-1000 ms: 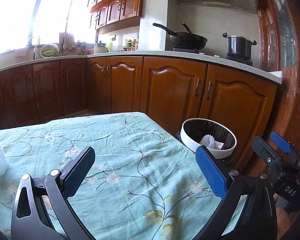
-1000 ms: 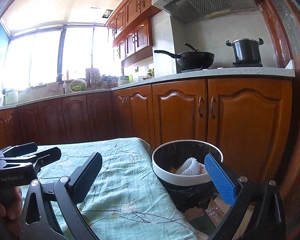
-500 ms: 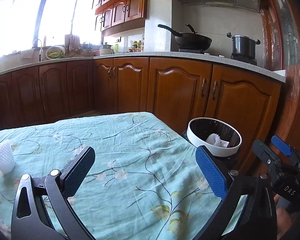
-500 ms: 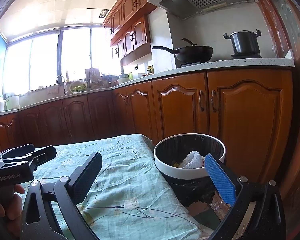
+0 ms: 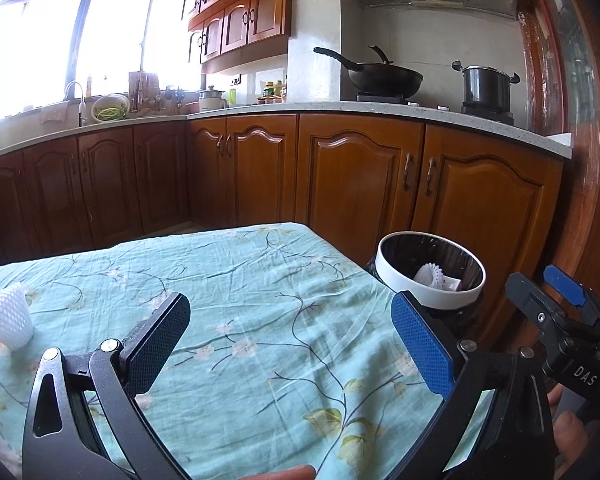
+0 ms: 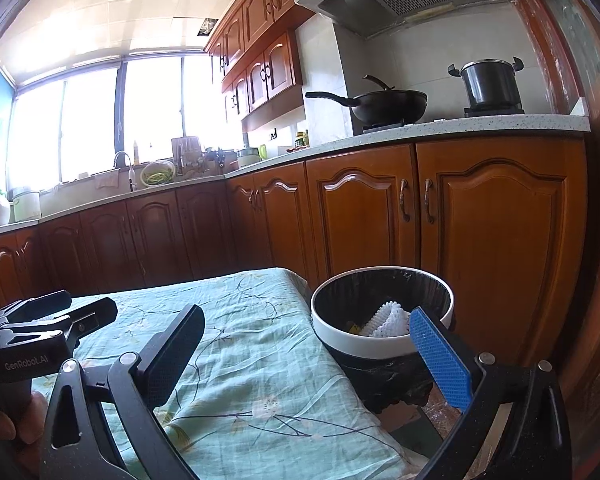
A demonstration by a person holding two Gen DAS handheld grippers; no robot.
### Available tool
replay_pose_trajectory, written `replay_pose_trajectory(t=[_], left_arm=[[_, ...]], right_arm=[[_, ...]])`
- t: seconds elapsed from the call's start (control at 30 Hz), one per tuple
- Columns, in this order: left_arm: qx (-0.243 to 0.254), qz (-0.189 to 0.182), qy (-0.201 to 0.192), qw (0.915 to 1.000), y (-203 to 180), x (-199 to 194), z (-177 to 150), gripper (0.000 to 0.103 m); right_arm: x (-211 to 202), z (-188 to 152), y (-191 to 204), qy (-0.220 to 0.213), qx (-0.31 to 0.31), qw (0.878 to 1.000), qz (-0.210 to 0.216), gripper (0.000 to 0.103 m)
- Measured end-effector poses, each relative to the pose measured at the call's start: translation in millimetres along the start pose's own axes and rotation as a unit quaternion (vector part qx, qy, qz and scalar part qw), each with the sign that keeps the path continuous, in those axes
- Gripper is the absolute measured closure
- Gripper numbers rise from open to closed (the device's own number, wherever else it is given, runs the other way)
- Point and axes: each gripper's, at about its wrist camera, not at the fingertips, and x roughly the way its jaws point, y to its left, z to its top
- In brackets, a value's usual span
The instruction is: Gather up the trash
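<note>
A white foam fruit net (image 5: pixel 10 316) lies on the teal floral tablecloth (image 5: pixel 260 300) at the far left. A white-rimmed black trash bin (image 5: pixel 432 296) stands off the table's right edge, with another white foam net (image 6: pixel 388 318) and scraps inside. My left gripper (image 5: pixel 290 344) is open and empty over the cloth. My right gripper (image 6: pixel 304 354) is open and empty, near the table's right edge beside the bin (image 6: pixel 380 344). Each gripper shows in the other's view, the right one (image 5: pixel 556 312) and the left one (image 6: pixel 56 320).
Brown wooden cabinets (image 5: pixel 360 184) with a stone counter run behind the table. A wok (image 5: pixel 384 76) and a pot (image 5: pixel 486 86) sit on the stove. A sink and dish rack stand under the bright window at the left.
Both grippers have tilted upward and drifted a little, so the table and bin sit lower in both views. The foam net on the table has slid further into the left view. Jaws unchanged.
</note>
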Motion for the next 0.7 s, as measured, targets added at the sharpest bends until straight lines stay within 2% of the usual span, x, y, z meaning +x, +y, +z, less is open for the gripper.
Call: replay_pose_trajectory(t=[0.7], left_arm=[[0.000, 0.003, -0.006, 1.0000, -2.7, -4.2, 0.0, 0.000]], right_arm=[[-0.2, 3.2, -2.9, 0.003, 0.013, 1.000, 0.007, 0.000]])
